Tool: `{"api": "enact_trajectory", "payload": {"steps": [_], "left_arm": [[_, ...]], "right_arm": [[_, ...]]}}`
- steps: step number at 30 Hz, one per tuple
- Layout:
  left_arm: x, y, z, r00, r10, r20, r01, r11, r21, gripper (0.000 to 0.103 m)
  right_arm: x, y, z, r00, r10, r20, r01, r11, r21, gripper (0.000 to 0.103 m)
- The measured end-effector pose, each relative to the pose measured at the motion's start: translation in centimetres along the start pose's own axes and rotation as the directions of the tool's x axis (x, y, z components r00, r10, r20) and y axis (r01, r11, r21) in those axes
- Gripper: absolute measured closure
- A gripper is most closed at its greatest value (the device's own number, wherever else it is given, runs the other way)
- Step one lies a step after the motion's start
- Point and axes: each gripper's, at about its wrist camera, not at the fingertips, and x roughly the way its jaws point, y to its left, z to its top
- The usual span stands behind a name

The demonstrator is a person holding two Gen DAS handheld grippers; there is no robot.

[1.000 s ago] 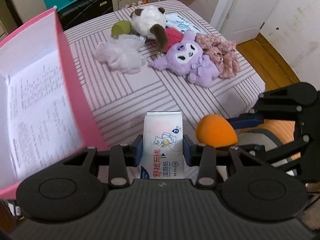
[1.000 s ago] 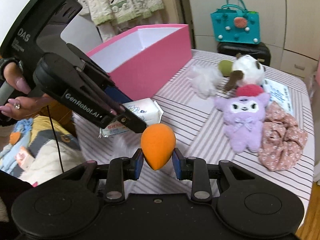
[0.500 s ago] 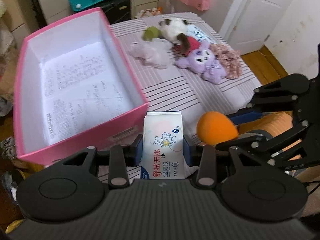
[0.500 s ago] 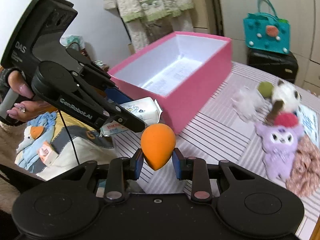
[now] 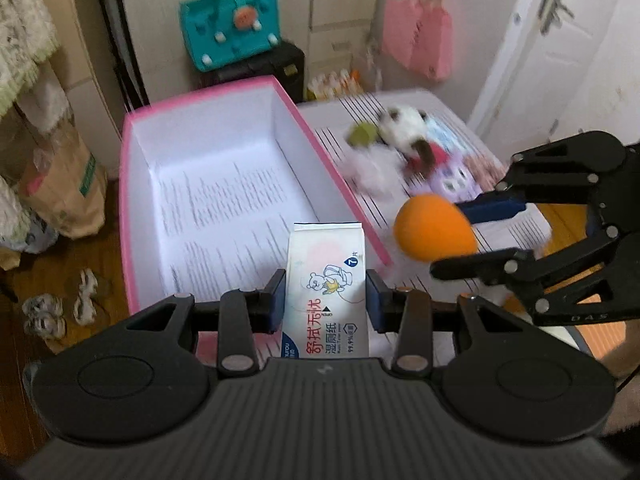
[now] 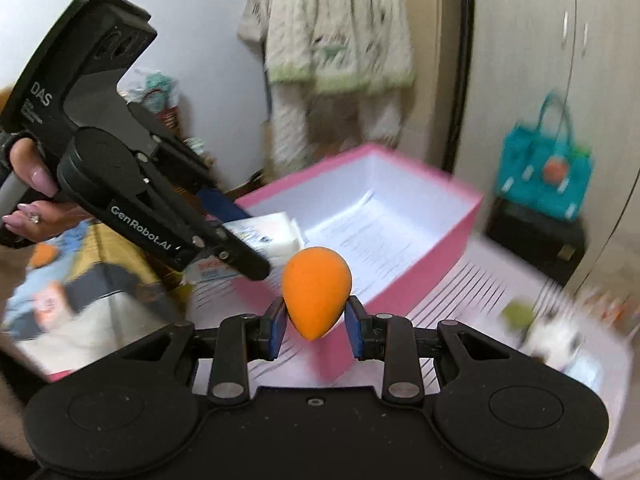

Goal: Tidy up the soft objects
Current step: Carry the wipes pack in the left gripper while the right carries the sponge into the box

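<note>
At far left of the left wrist view, on the floor, a brown paper bag (image 5: 64, 184) leans beside the pink box (image 5: 132, 216), which sits open with only a printed sheet lining its white bottom; no soft item shows inside it. Over the box's near end, the left hand-held gripper (image 5: 326, 300) is clamped on a wet-wipe pack (image 5: 326, 280), the pack standing upright between the blue pads, its far edge just above the box interior. To the right of it, the right hand-held gripper (image 5: 460, 236) pinches an orange sponge (image 5: 434, 226), egg-shaped, hanging close by the box's right wall but apparently outside the rim. The right wrist view confirms that grip: the sponge sits pointed end down between the closed pads, with the box ahead.

Farther right, on the striped bed (image 5: 400, 120), the rest waits in a blurred heap: a white puff (image 5: 372, 172), a green ball (image 5: 360, 134), a panda plush (image 5: 404, 126), and a purple plush (image 5: 456, 180) with something pinkish beyond it, too smeared to name.

By my reading the task is at an early stage: nothing is stowed, two items are in transit and about to be dropped, and at least four remain on the bed.
</note>
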Motion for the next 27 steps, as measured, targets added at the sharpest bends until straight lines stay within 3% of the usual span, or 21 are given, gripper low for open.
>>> {"api": "enact_trajectory", "payload": {"steps": [7, 11, 14, 18, 27], "left_arm": [[3.0, 5.1, 3.4, 0.996, 0.000, 0.084, 0.006, 0.998, -0.066, 0.064], [6.6, 8.0, 5.9, 0.995, 0.060, 0.082, -0.051, 0.993, -0.103, 0.064], [9.2, 10.2, 7.9, 0.995, 0.076, 0.061, -0.066, 0.986, -0.150, 0.064], [12.2, 12.3, 9.9, 0.998, 0.057, 0.000, -0.056, 0.975, -0.217, 0.064], [16.4, 14.2, 12.3, 0.991, 0.114, -0.066, -0.127, 0.959, -0.252, 0.064]], "right_arm": [[4.7, -2.6, 3.1, 0.995, -0.073, 0.071, 0.077, 0.995, -0.059, 0.068], [8.9, -3.4, 5.2, 0.989, -0.129, 0.069, 0.138, 0.980, -0.142, 0.068], [12.4, -5.2, 6.6, 0.997, -0.078, -0.022, 0.074, 0.987, -0.140, 0.068], [16.2, -7.1, 7.8, 0.989, -0.094, -0.113, 0.076, 0.985, -0.154, 0.068], [20.3, -7.5, 8.6, 0.952, -0.131, -0.278, 0.044, 0.954, -0.297, 0.068]]}}
